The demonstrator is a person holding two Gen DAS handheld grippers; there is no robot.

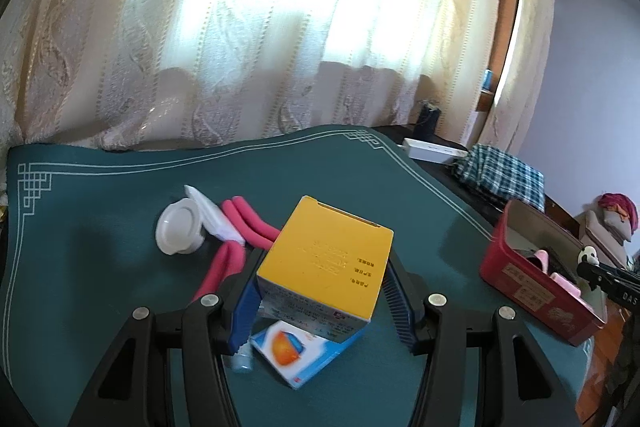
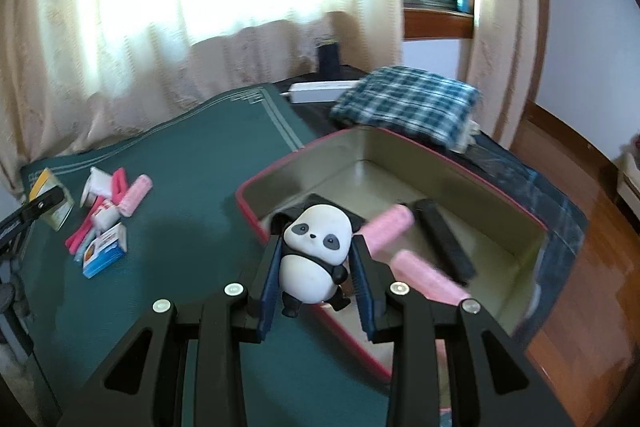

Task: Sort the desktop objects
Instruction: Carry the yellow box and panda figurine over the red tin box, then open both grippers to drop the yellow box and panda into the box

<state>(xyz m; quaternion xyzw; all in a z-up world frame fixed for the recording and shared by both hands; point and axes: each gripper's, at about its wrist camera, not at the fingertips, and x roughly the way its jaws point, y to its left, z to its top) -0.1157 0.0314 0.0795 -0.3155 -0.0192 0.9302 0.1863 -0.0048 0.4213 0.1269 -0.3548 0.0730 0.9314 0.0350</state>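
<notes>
My left gripper [image 1: 320, 287] is shut on a yellow-topped box [image 1: 326, 259] and holds it above the green mat [image 1: 100, 267]. Under it lie a blue-and-white box with an orange picture [image 1: 298, 351], pink foam pieces [image 1: 240, 227] and a white round-capped item [image 1: 180, 231]. My right gripper [image 2: 318, 267] is shut on a panda figurine [image 2: 314, 255], over the near rim of the red tin box [image 2: 440, 163]. The tin holds pink rollers [image 2: 390, 227] and a black bar [image 2: 442, 243]. The tin also shows in the left wrist view [image 1: 520, 283].
A folded plaid cloth [image 2: 408, 103] and a white flat box [image 2: 320, 89] lie behind the tin. A dark bottle [image 2: 328, 57] stands by the curtain. The pile of small items [image 2: 104, 211] sits on the mat's left. Wooden floor lies beyond the table's right edge.
</notes>
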